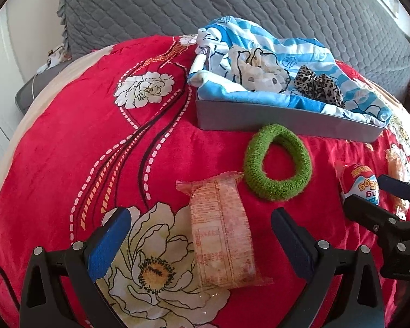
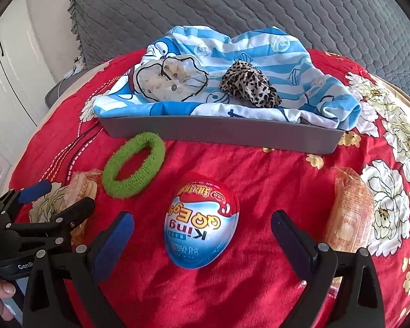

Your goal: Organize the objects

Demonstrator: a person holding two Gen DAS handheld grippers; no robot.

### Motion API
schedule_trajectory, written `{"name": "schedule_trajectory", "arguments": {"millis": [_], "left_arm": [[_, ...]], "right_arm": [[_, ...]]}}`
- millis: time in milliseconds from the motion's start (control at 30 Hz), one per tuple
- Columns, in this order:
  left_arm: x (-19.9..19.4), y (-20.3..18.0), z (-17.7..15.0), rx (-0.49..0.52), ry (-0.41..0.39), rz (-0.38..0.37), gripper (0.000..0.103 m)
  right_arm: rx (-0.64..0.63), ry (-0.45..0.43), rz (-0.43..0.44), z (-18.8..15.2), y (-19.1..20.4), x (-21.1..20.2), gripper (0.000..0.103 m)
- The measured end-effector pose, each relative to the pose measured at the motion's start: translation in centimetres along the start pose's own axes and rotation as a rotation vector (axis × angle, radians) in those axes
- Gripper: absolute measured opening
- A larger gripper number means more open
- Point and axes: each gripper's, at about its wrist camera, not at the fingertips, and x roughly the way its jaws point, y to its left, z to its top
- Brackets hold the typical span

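A clear packet of crackers point(image 1: 221, 235) lies on the red floral blanket point(image 1: 68, 150), between the fingers of my open left gripper point(image 1: 201, 216). Its fingers do not touch the packet. A red, white and blue toy egg point(image 2: 202, 227) lies between the fingers of my open right gripper point(image 2: 202, 217), with gaps on both sides. A green scrunchie point(image 1: 273, 192) rests just before the grey tray point(image 1: 259, 120). Inside the tray, on a blue striped cloth point(image 2: 232, 46), sit a white scrunchie point(image 2: 169, 82) and a leopard scrunchie point(image 2: 248, 84).
A second cracker packet point(image 2: 350, 213) lies right of the egg. A grey quilted cushion point(image 2: 232, 0) rises behind the tray. White cupboard doors point(image 2: 2, 63) stand at the left. A person's hand point(image 2: 0, 295) holds the left gripper point(image 2: 65, 194).
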Motion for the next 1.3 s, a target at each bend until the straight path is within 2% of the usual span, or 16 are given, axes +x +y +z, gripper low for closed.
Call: {"name": "schedule_trajectory", "arguments": {"millis": [1300], "left_arm": [[1.6, 0.1, -0.3, -0.001, 0.038, -0.005, 0.102]], "right_arm": [[0.0, 0.012, -0.019, 0.0, 0.2, 2.0, 0.099]]}}
